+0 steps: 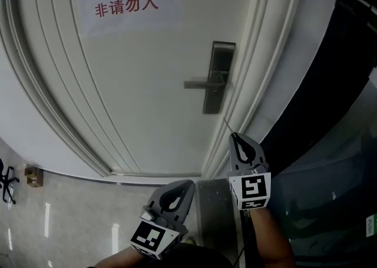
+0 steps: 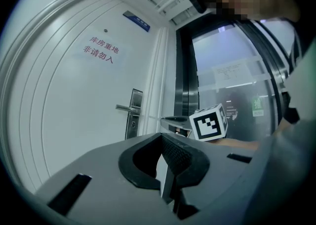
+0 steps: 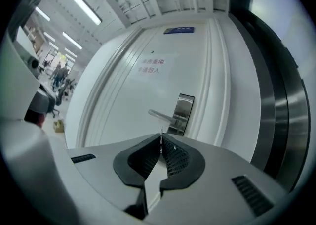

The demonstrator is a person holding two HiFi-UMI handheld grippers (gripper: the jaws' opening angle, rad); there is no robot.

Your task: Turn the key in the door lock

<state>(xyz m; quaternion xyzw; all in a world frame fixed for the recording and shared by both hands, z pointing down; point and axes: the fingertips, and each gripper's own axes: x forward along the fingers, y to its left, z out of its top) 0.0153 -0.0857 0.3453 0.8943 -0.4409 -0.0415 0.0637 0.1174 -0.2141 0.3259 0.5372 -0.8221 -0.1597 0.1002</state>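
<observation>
Right gripper (image 1: 236,138) clamped on key (image 1: 227,125), tip just below door lock (image 1: 218,77), not in it. Left gripper (image 1: 186,185) closed, empty, lower.

My grey right gripper (image 3: 161,146) has its black jaws pressed together on a thin silver metal key (image 3: 161,135), seen edge-on, with its tip poking out toward the white panelled door (image 3: 123,100). The door's silver lever handle (image 3: 159,115) and steel lock plate (image 3: 181,112) show just above that tip.
</observation>
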